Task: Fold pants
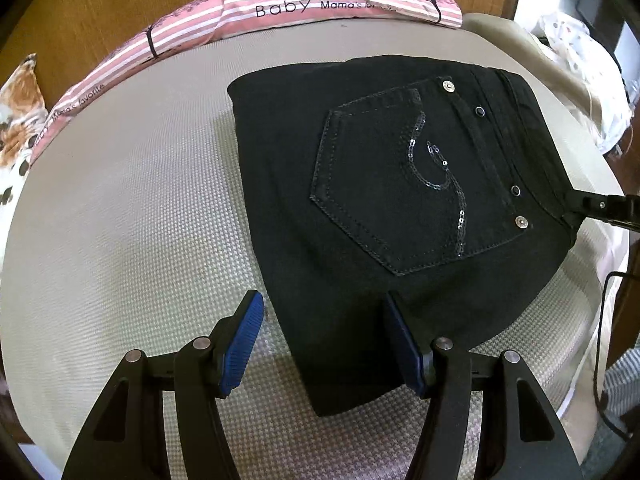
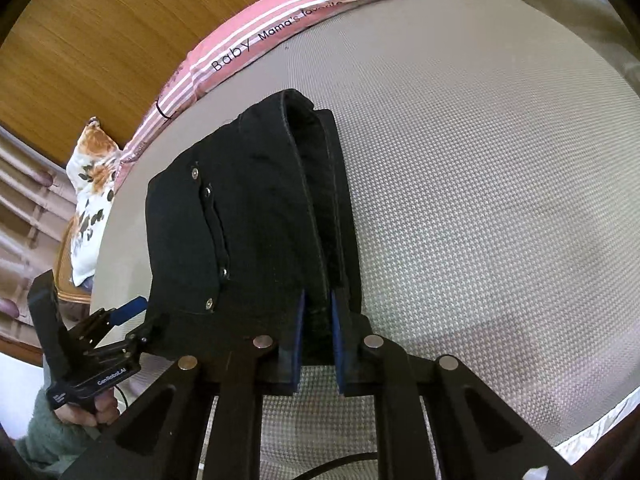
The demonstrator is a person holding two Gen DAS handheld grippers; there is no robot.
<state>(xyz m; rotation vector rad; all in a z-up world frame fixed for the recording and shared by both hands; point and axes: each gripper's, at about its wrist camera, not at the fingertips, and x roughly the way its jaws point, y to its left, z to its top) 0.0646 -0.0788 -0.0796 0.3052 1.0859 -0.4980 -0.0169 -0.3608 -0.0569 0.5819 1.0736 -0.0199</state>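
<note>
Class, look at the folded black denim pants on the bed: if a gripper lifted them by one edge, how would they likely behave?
The folded black denim pants would probably droop and unfold, since the layers lie loose. Thick stacked waistband layers between the right gripper jaws suggest some weight. The woven mattress cover looks textured, so sliding seems unlikely.

Right gripper (image 1: 576, 204) enters the left wrist view at the right edge, body cut off. The pants (image 2: 248, 216) hide their lower folded layers. Pillow (image 1: 240, 12) lettering runs unreadable beyond "Mama's". Left hand (image 2: 86, 410) shows only partly.
</note>
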